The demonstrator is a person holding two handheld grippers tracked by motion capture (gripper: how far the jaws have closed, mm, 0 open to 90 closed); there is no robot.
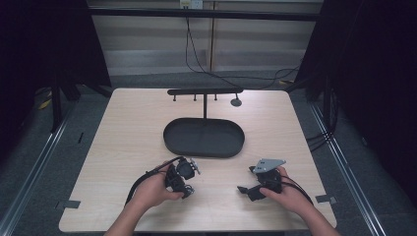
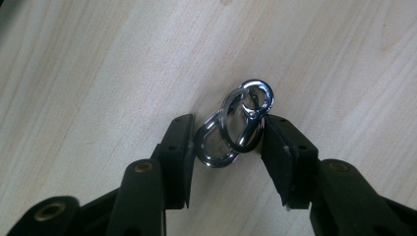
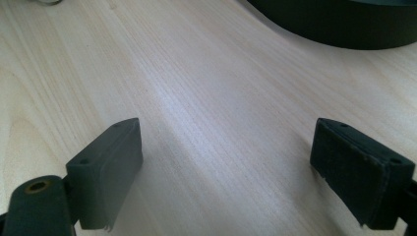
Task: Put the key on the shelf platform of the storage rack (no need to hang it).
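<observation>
Leftmost, left claw (image 2: 226,142) pinching a chrome carabiner clip (image 2: 236,123) lying on the tabletop (image 2: 98,59), long axis slanting across the pads; further right, right claw (image 3: 226,167) spread wide over bare wood, holding nothing, well apart from the clip, black tray (image 3: 344,24) ahead

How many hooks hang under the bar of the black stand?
3 short hooks hang along the stand's bar, left, middle and right. A round piece hangs at the bar's right end.
</observation>
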